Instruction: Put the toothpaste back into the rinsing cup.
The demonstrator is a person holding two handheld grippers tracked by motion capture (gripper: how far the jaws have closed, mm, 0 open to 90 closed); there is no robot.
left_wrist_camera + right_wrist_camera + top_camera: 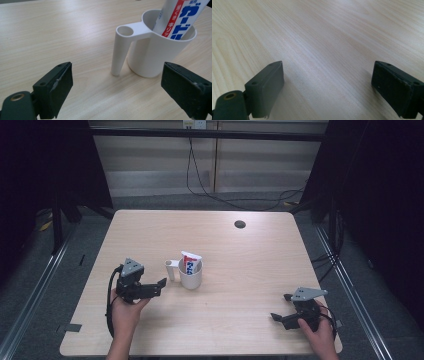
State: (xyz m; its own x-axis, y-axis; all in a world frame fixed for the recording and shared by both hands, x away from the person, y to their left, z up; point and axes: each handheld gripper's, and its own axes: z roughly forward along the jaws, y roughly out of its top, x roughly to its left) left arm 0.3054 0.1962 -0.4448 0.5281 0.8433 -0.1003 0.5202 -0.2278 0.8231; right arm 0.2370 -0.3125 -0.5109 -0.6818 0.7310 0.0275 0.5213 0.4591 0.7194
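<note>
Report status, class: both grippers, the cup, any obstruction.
Left gripper open, facing cup. Right gripper open over bare table. Toothpaste tube in cup. Nothing between.

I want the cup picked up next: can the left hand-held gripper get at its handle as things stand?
Probably yes. The left hand-held gripper is open and aimed at the white cup; its handle faces the jaws across bare table. The toothpaste tube stands inside, out of the way.

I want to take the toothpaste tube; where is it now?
The toothpaste tube stands tilted inside the white cup near the table's middle in the high view, just ahead of the open left gripper.
</note>
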